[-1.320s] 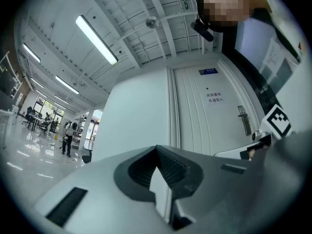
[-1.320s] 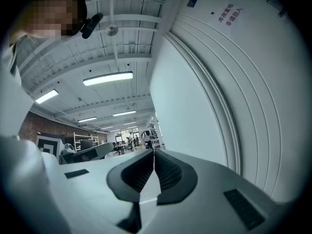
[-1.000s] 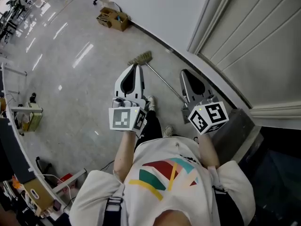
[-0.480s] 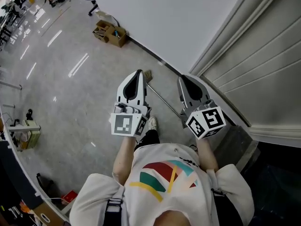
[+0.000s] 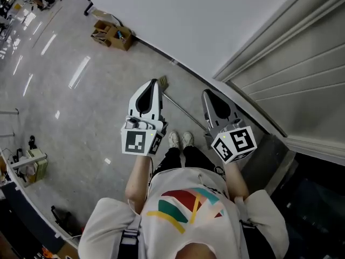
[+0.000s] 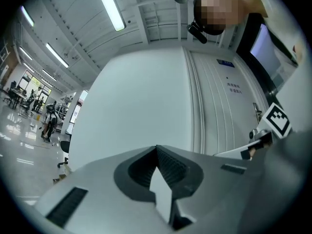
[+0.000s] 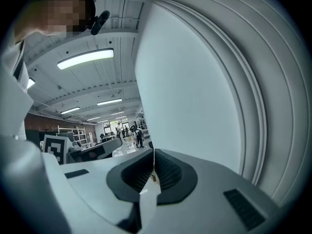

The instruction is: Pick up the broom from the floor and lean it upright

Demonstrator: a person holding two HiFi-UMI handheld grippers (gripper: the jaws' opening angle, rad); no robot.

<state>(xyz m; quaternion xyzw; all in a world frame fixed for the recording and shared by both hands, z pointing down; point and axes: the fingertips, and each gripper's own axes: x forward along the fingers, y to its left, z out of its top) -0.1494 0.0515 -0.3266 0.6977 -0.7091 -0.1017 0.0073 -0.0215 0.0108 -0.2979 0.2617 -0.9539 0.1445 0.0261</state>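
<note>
The broom lies flat on the grey floor beside the white wall. Its thin handle (image 5: pixel 183 111) runs between my two grippers, and its straw head (image 5: pixel 162 82) peeks out just past the left one. My left gripper (image 5: pixel 155 82) hangs above the broom head, shut and holding nothing. In the left gripper view, the left gripper (image 6: pixel 156 147) points at the wall with its tips together. My right gripper (image 5: pixel 207 92) hovers to the right of the handle, also shut and holding nothing. From its own camera, the right gripper (image 7: pixel 154 151) faces the wall too. Neither gripper view shows the broom.
A cardboard box (image 5: pixel 111 35) sits by the wall at the far left. A ribbed white door (image 5: pixel 302 69) fills the right side, with a grey step (image 5: pixel 269 150) below it. The person's shoes (image 5: pixel 180 139) stand next to the handle. Some equipment (image 5: pixel 29 158) stands at the left edge.
The person has stepped toward the wall, so the broom now lies nearer the feet. Both grippers came along, still shut, and the left one now covers most of the broom head.
</note>
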